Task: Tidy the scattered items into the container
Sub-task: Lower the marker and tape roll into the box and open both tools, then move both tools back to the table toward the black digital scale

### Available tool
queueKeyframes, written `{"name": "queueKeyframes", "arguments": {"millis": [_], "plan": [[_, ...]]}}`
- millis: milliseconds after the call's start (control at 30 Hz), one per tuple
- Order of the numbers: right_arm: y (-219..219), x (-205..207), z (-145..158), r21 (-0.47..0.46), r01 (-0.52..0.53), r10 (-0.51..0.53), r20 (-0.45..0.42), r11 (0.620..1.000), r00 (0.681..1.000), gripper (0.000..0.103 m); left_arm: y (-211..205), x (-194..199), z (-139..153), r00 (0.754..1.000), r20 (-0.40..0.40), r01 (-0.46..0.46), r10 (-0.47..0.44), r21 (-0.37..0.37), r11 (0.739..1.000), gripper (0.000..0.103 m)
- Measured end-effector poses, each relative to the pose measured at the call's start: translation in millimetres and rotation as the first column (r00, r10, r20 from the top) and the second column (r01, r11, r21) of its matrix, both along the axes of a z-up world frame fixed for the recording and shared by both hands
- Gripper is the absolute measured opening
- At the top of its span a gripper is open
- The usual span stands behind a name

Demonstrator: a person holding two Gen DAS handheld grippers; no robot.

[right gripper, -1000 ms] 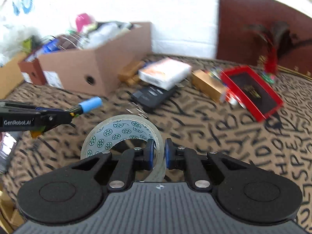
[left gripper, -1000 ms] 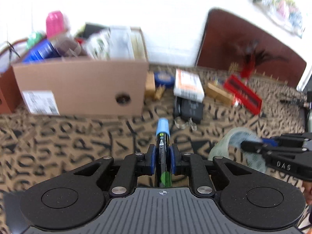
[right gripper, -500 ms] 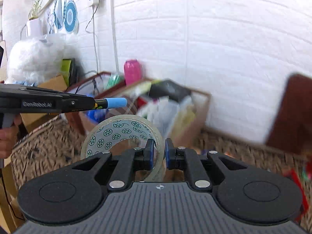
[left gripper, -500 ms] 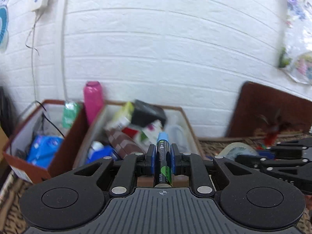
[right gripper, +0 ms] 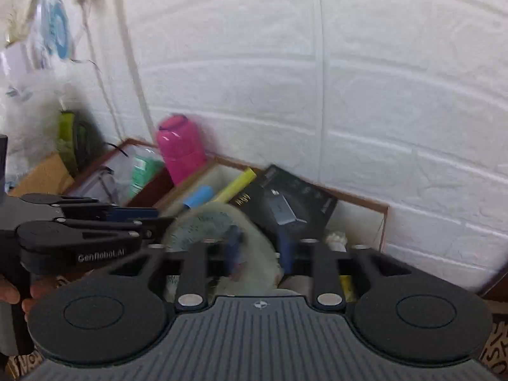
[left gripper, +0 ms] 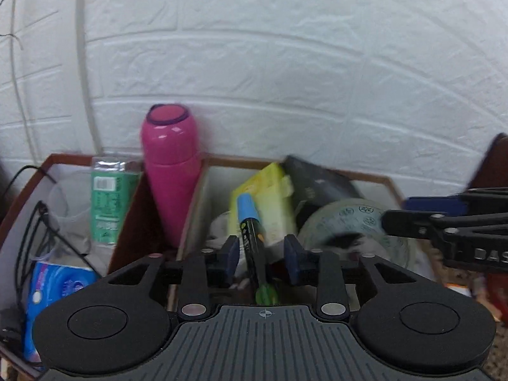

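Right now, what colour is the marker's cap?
Light blue, on the black marker; clearest in the left wrist view.

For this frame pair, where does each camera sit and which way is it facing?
Left wrist: sits on the left tool, looking forward and down over its just-opened jaws into the cardboard box against the white brick wall; the marker lies loose between the jaws, and the right tool enters from the right.
Right wrist: sits on the right tool, facing the same box; its jaws have just opened around the tape roll; the left tool and a hand show at left.
Shared: box, pink bottle, marker, tape roll, wall.
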State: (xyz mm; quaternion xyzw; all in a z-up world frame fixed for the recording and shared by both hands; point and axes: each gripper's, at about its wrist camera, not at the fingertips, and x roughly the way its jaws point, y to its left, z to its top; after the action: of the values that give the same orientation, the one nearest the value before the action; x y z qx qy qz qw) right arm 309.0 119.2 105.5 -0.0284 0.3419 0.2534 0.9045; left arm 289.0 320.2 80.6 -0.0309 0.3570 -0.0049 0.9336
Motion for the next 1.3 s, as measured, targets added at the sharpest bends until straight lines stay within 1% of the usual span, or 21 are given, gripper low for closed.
{"name": "queueKeyframes", "arguments": {"millis": [33,67,100,200,233,300,367,433,500,533,567,600,633,667,767,867,933,1033,1133,1200,1300], "plan": [[-0.7,-2.2,-4.0,-0.019,0.022,-0.022,0.025,1.0,0.999,0.05,3.7,0.4,-3.8,1.0,0.003,0.01,-0.01,0.004,1.0,0.053],[-2.8,-6.6,-6.1,-0.024,0.023,-0.022,0.06,0.999,0.998,0.05,8.4,-1.3,-5.9,1.0,0.009,0.019,-0.018,-0.006,1.0,0.054],[-6.5,-10.8,-6.3,-0.015,0.019,-0.017,0.076,1.0,0.997,0.05,12.9,-3.4,-6.6,1.0,0.013,0.016,-0.016,-0.018,1.0,0.054],[-16.0,-17.0,-6.8,0.045,0.018,-0.021,0.054,0.999,0.998,0.05,22.8,-8.5,-8.2,1.0,0.023,-0.001,0.002,-0.057,0.998,0.062],[-16.3,-18.7,-7.4,0.052,0.02,-0.023,0.051,0.998,0.998,0.05,23.5,-9.2,-8.1,1.0,0.02,-0.005,0.006,-0.061,0.998,0.065],[-12.3,-21.4,-6.7,0.041,0.018,-0.02,0.06,0.999,0.998,0.05,22.0,-11.4,-6.6,1.0,0.02,-0.008,0.009,-0.054,0.999,0.069],[-7.4,-25.0,-5.5,0.022,0.005,-0.007,0.066,1.0,0.998,0.049,19.6,-17.6,0.2,1.0,0.028,-0.01,0.012,-0.047,0.999,0.078],[-4.5,-29.3,-4.0,0.015,-0.014,0.013,0.057,1.0,0.998,0.049,15.3,-25.4,6.3,0.999,0.033,-0.013,0.014,-0.038,0.999,0.083],[-4.4,-33.8,0.0,0.021,-0.023,0.022,0.049,1.0,0.999,0.05,9.3,-34.5,11.7,0.999,0.037,-0.008,0.009,-0.026,1.0,0.084],[-6.8,-38.2,3.7,0.024,-0.025,0.024,0.054,0.999,0.998,0.052,5.9,-40.2,14.9,0.999,0.04,-0.004,0.005,-0.023,1.0,0.089],[-10.0,-44.1,7.8,0.029,-0.027,0.025,0.062,0.999,0.998,0.063,2.3,-47.1,18.5,0.999,0.044,-0.005,0.006,-0.022,1.0,0.096],[-14.0,-50.9,13.4,0.034,-0.03,0.028,0.075,0.999,0.997,0.077,-2.1,-55.6,22.5,0.999,0.052,-0.01,0.012,-0.024,1.0,0.099],[-18.4,-59.3,19.1,0.037,-0.038,0.034,0.091,0.999,0.995,0.083,-7.6,-65.4,27.0,0.998,0.064,-0.013,0.015,-0.03,0.999,0.103],[-23.4,-68.7,25.2,0.04,-0.045,0.041,0.107,0.998,0.993,0.09,-14.0,-75.8,31.8,0.997,0.081,-0.009,0.011,-0.036,0.999,0.103],[-39.0,-99.7,40.8,0.044,-0.07,0.063,0.152,0.997,0.986,0.098,-39.5,-106.4,45.8,0.991,0.126,0.049,-0.043,-0.042,0.998,0.103],[-59.8,-128.4,49.2,0.042,-0.048,0.04,0.178,0.998,0.983,0.1,-68.1,-133.0,53.6,0.989,0.133,0.064,-0.059,-0.036,0.997,0.103],[-77.3,-145.9,51.1,0.061,-0.033,0.022,0.173,0.998,0.985,0.101,-86.0,-150.5,54.3,0.989,0.136,0.074,-0.067,-0.047,0.996,0.103],[-108.8,-173.3,49.5,0.127,-0.017,-0.002,0.149,0.992,0.989,0.102,-113.7,-177.7,49.1,0.982,0.155,0.115,-0.104,-0.06,0.992,0.103],[-138.2,-202.3,43.6,0.212,-0.004,-0.021,0.118,0.977,0.993,0.102,-146.5,-201.0,39.5,0.97,0.169,0.181,-0.172,-0.041,0.983,0.103],[-154.7,-219.7,35.3,0.233,0.013,-0.04,0.112,0.972,0.993,0.102,-168.9,-215.7,29.7,0.961,0.173,0.222,-0.215,-0.022,0.975,0.103],[-180.7,-245.8,17.0,0.225,0.077,-0.109,0.134,0.971,0.985,0.102,-197.3,-238.1,8.0,0.951,0.18,0.256,-0.25,-0.011,0.967,0.103]]}}
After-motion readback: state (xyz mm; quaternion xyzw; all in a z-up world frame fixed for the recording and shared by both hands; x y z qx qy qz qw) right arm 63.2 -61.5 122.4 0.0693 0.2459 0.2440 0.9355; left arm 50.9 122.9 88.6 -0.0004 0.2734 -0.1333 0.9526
